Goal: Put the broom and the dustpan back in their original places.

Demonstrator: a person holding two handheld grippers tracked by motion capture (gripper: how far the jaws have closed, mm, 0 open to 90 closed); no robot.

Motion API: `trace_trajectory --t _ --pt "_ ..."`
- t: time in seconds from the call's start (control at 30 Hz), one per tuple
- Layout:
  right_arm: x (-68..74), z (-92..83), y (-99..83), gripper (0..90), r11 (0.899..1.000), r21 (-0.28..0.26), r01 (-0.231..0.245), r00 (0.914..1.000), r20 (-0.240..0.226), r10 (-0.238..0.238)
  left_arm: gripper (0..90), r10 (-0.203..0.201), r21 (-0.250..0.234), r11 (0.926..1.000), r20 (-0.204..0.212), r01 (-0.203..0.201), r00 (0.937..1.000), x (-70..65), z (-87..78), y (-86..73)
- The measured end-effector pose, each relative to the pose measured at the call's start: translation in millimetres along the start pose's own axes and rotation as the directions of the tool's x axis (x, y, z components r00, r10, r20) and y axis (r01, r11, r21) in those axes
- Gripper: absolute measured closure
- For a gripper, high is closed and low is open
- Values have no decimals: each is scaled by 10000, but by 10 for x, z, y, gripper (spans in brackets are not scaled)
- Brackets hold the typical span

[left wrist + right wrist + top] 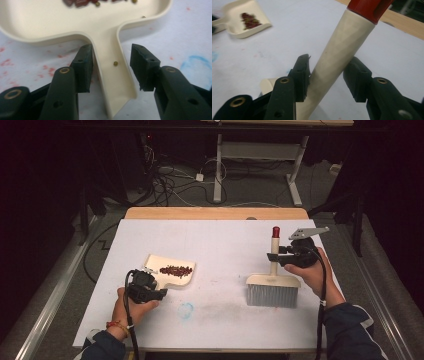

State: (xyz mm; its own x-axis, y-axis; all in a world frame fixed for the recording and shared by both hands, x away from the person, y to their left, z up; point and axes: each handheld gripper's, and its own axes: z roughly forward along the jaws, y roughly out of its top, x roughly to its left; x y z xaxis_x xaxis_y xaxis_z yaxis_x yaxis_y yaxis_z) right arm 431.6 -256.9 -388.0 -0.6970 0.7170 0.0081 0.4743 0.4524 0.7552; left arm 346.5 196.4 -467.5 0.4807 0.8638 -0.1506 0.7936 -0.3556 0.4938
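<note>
Straddling brush handle and dustpan handle, both tongs gape.

We see a blue scribble on the white desk just right of the left claw.

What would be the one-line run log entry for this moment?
left gripper: open, fingers around dustpan handle | right gripper: open around brush handle | beans in dustpan
</note>
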Motion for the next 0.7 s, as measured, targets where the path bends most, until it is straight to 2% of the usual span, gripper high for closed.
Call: trace_trajectory --t 0.1,0.17,0.23,0.3,0.37,0.43,0.5,0.53,0.57,0.67,0.7 --pt "-51 131 4 543 9992 59 -396 9954 877 390 441 636 149 9979 13 -636 9980 -105 -22 -21" --pt "-68 217 0 523 9983 154 -571 9858 1593 539 385 903 -37 9959 -252 -904 9956 -141 -61 -35" --pt "-62 261 2 536 9992 101 -380 9721 2322 346 355 1202 -521 9912 -260 -1214 9924 -146 -122 -59" --pt "-69 278 -15 522 9985 -218 -508 9615 2694 548 286 1538 -1240 9789 -754 -1623 9852 -155 -197 -95" --pt "-67 277 -45 523 9970 -476 -617 9643 2550 718 239 1821 -1804 9636 -983 -1974 9784 -160 -259 -135" --pt "-54 268 -82 521 9951 -784 -601 9608 2657 789 228 1995 -2279 9486 -1079 -2196 9739 -164 -292 -183" --pt "-58 253 -118 512 9915 -1084 -717 9632 2506 970 207 2185 -2351 9404 -1353 -2456 9664 -166 -289 -226" --pt "-61 245 -134 505 9892 -1221 -816 9627 2470 1099 207 2263 -2478 9339 -1483 -2577 9627 -167 -286 -251" --pt "-67 240 -147 500 9874 -1306 -893 9614 2479 1197 207 2393 -2456 9308 -1508 -2709 9591 -161 -285 -268" --pt "-77 226 -172 481 9833 -1532 -985 9598 2465 1345 207 2587 -2699 9168 -1599 -2943 9526 -144 -303 -312" --pt "-81 221 -177 468 9826 -1579 -976 9589 2496 1353 210 2634 -2760 9141 -1534 -2972 9524 -135 -317 -322"
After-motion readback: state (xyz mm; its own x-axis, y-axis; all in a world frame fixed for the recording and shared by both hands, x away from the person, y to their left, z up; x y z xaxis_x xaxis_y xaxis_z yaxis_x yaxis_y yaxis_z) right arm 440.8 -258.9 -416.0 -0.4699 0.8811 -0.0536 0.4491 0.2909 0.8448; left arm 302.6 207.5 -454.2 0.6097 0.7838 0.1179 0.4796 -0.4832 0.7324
